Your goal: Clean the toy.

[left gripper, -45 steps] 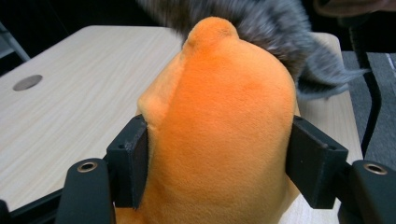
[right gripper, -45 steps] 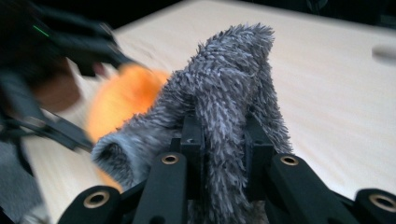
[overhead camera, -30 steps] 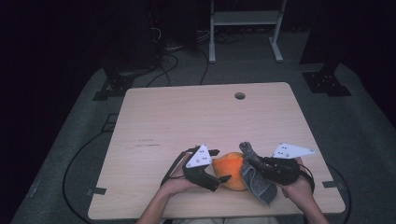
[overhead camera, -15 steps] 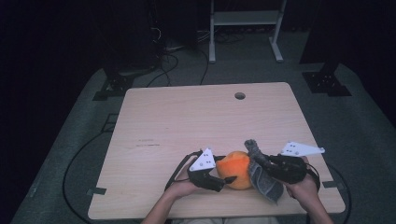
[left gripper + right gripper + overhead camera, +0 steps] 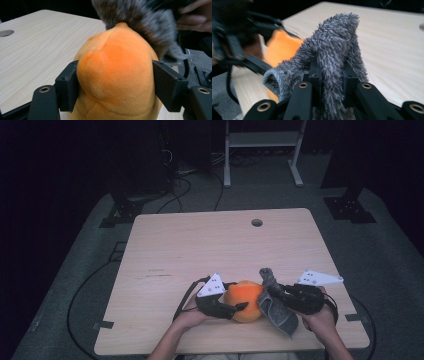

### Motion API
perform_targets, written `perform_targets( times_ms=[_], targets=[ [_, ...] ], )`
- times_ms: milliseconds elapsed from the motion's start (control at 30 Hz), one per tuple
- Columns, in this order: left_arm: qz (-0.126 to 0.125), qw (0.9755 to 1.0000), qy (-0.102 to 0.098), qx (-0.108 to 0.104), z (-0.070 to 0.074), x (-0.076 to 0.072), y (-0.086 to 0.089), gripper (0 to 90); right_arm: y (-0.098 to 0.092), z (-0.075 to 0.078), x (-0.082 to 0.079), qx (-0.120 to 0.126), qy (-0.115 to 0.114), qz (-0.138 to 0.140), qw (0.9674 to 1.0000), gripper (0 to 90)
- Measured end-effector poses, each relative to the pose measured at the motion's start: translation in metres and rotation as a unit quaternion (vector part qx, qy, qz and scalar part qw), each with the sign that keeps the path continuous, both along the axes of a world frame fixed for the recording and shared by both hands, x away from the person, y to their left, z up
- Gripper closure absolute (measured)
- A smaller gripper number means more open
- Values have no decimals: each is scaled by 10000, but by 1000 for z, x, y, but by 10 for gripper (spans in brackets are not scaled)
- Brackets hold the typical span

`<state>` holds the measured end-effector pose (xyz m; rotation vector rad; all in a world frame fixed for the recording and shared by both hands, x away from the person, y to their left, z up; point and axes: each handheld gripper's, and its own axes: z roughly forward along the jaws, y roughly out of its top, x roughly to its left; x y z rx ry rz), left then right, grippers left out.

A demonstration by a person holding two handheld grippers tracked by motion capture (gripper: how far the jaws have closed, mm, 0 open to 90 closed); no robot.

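Orange plush fills the space between the jaws of the left gripper (image 5: 115, 100): both black pads press into the sides of the soft orange toy (image 5: 116, 75), and the fabric bulges a little around them. These jaws have just been closing, and they now grasp the toy. It sits near the front edge of the wooden table (image 5: 200, 245), close to the person, as the high view shows it (image 5: 245, 300).

Just beside it, on the right, the right gripper (image 5: 329, 72) is clenched on a grey fuzzy cloth (image 5: 332, 50). It looks like a sock or a mitt, but I cannot tell which. One end stands up above the jaws and the other end hangs down. In the left gripper view the cloth (image 5: 145, 22) touches the top of the toy.

I judge that the step in hand is wiping or covering the toy with the cloth while the left gripper holds it steady. The next move calls for a firm, quiet left grip and for drawing the cloth over the orange surface without pushing the toy off the table edge.

Farther away the table has a small round hole (image 5: 256, 222).
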<state>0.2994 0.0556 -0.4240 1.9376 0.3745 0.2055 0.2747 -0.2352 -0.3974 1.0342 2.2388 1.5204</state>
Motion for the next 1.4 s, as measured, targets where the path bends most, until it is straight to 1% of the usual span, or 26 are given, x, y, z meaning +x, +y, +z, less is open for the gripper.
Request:
perform_targets(
  times_ms=[33,100,133,200,267,300,333,367,400,467,567,667,733,833,867,900,1000,1067,1100,1133,1167,1267,1300,1333,1367,1400],
  targets=[
    [15,10000,-21,9,0,-1,-2,288,3,4,-3,9,-96,40,9999,740],
    [4,10000,-67,52,0,-3,-3,284,11,8,-7,-145,-256,97,9995,738],
    [-31,10000,-62,71,1,-3,-3,276,15,8,-7,-233,-280,122,9993,737],
    [-259,9997,-1,-48,1,-2,2,209,16,3,-5,-305,-247,165,9991,737],
    [-308,9992,127,-230,0,1,7,176,13,-2,-3,-301,-195,148,9992,736],
    [-265,9993,155,-206,-1,2,8,158,10,-3,-3,-313,-182,124,9993,735],
    [-209,9996,164,-89,-3,3,6,154,8,-4,-2,-286,-164,116,9994,735],
    [-232,9996,176,-38,-5,3,4,147,7,-5,-1,-241,-127,124,9996,735],
    [-253,9995,175,-13,-7,3,1,148,6,-6,0,-222,-140,141,9996,734],
    [-233,9997,44,62,-8,1,-1,197,6,-8,1,-323,-171,122,9993,733],
    [-157,9998,39,75,-8,0,-2,260,1,-11,2,-402,-219,17,9990,731],
    [-201,9998,44,52,-9,0,0,267,-5,-18,6,-406,-96,-83,9991,732],
    [-201,9998,78,26,-9,1,1,266,-8,-19,6,-512,-81,-163,9985,734],
    [-172,9998,79,27,-9,2,2,267,-9,-13,2,-533,-232,-227,9980,734],
    [-158,9999,61,8,-10,1,1,267,-8,-9,-1,-519,-346,-216,9978,734],
    [-145,9999,46,-4,-11,1,1,267,-6,-3,-5,-529,-518,-117,9972,734],
    [-125,9999,31,-17,-12,0,-1,268,5,6,-11,-506,-706,114,9962,734],
    [-164,9999,6,18,-11,-1,-2,269,11,5,-11,-576,-702,194,9957,733],
    [-247,9997,-2,61,-10,-1,-1,266,13,2,-10,-615,-663,223,9957,734],
    [-394,9992,25,66,-9,-2,0,251,13,0,-9,-578,-590,273,9962,734],
    [-454,9989,9,83,-8,-1,2,219,11,-3,-7,-481,-481,359,9970,733],
    [-402,9991,-5,99,-8,-1,1,163,8,-4,-8,-528,-472,400,9967,733],
    [-346,9992,12,187,-9,0,0,147,8,-4,-8,-517,-455,415,9968,733],
    [-352,9991,32,221,-11,0,-2,147,7,-4,-8,-503,-443,434,9968,733],
    [-355,9992,-9,208,-12,0,-3,161,7,-5,-7,-497,-442,454,9968,732],
    [-325,9992,-73,205,-12,-1,-4,213,6,-6,-6,-508,-426,432,9969,731]
  ],
)
